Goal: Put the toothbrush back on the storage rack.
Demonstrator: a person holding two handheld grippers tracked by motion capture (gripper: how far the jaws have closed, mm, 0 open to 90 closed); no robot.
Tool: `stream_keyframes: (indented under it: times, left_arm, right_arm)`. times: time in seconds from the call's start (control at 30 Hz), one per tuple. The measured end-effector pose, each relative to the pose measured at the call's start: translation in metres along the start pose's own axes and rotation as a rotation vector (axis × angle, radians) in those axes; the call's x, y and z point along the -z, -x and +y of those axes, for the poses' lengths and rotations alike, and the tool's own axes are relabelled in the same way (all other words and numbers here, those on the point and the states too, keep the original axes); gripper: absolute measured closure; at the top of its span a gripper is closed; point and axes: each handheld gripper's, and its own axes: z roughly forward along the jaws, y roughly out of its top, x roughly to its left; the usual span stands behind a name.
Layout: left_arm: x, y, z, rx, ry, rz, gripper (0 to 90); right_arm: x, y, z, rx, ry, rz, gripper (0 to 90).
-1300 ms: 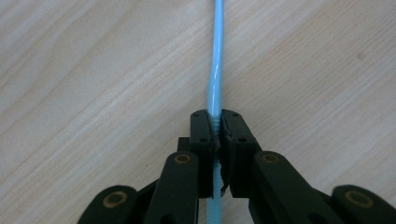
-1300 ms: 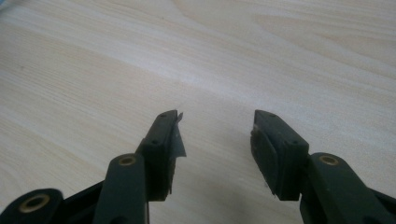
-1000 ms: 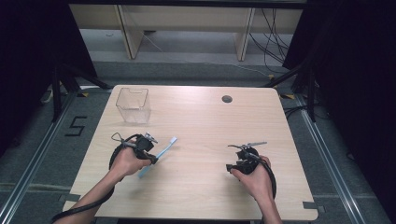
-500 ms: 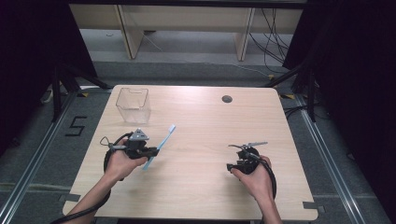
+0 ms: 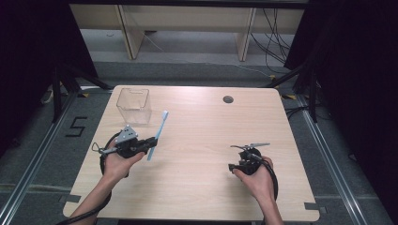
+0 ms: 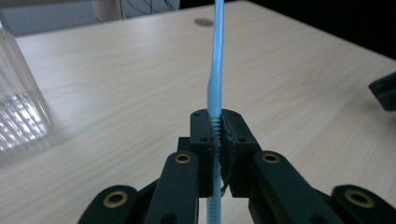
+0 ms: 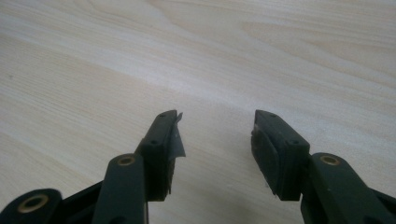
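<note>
A pale wooden bench (image 5: 197, 154) is seen, with a small dark round hole (image 5: 228, 99) near its far edge. At the far left corner a clear plastic container (image 5: 134, 106) stands upright, and nothing can be seen inside it. Just in front of it, the left gripper (image 5: 151, 142) is held above the bench, and a light blue toothbrush (image 5: 157, 135) is pinched at its ribbed handle between fingers pressed tight on it (image 6: 205, 133); the head is pointed up and away, toward the container. The right gripper (image 7: 215, 135) is rested low over bare wood at the near right, well apart, with its fingers spread and nothing between them.

The toothbrush is judged to be on its way into the container. For a clean drop, the handle should be brought over the open mouth, tilted near upright, lowered inside the walls, and only then released, so the light container is not knocked over.
</note>
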Motion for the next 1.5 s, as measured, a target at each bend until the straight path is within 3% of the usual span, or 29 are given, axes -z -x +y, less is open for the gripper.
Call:
stream_keyframes:
  times: [0.07, 0.13, 0.17, 0.27, 0.37, 0.4, 0.47, 0.53, 0.63, 0.83, 1.07, 1.5]
  left_arm:
    - [0.002, -0.001, 0.001, 0.0, 0.025, 0.014, 83.4]
    - [0.003, -0.003, 0.003, 0.006, 0.083, 0.01, 83.5]
    - [0.003, -0.003, 0.003, 0.006, 0.083, 0.01, 83.4]
    - [0.005, -0.006, 0.005, 0.005, 0.148, 0.013, 83.4]
    - [0.006, -0.007, 0.006, 0.003, 0.171, 0.017, 83.4]
    - [0.007, -0.008, 0.008, -0.003, 0.193, 0.017, 83.4]
    - [0.008, -0.009, 0.01, -0.004, 0.213, 0.019, 83.4]
    - [0.008, -0.011, 0.011, -0.01, 0.224, 0.021, 83.4]
    - [0.008, -0.015, 0.014, -0.003, 0.257, 0.023, 83.4]
    - [0.007, -0.021, 0.019, -0.008, 0.291, 0.028, 83.5]
    - [0.009, -0.026, 0.021, 0.0, 0.306, 0.049, 83.4]
    - [0.01, -0.032, 0.031, -0.021, 0.351, 0.059, 83.4]
  right_arm:
    - [0.001, 0.0, 0.0, -0.001, 0.007, -0.001, 51.4]
    - [0.0, 0.0, 0.0, -0.013, 0.034, 0.003, 51.4]
    - [0.0, 0.0, 0.0, -0.013, 0.034, 0.003, 51.4]
    - [0.0, 0.002, 0.0, 0.019, 0.062, -0.029, 51.3]
    - [0.0, 0.002, 0.0, 0.037, 0.085, -0.021, 51.3]
    - [0.001, 0.001, 0.0, 0.033, 0.087, -0.063, 51.3]
    - [0.001, -0.001, 0.0, 0.028, 0.117, -0.045, 51.3]
    - [0.001, 0.0, 0.0, 0.025, 0.121, -0.037, 51.3]
    - [0.003, -0.001, 0.0, 0.022, 0.116, -0.069, 51.3]
    - [0.003, 0.0, -0.001, 0.016, 0.129, -0.042, 51.3]
    - [0.004, 0.001, -0.001, 0.024, 0.133, -0.06, 51.3]
    - [0.004, 0.003, -0.001, 0.042, 0.159, -0.061, 51.3]
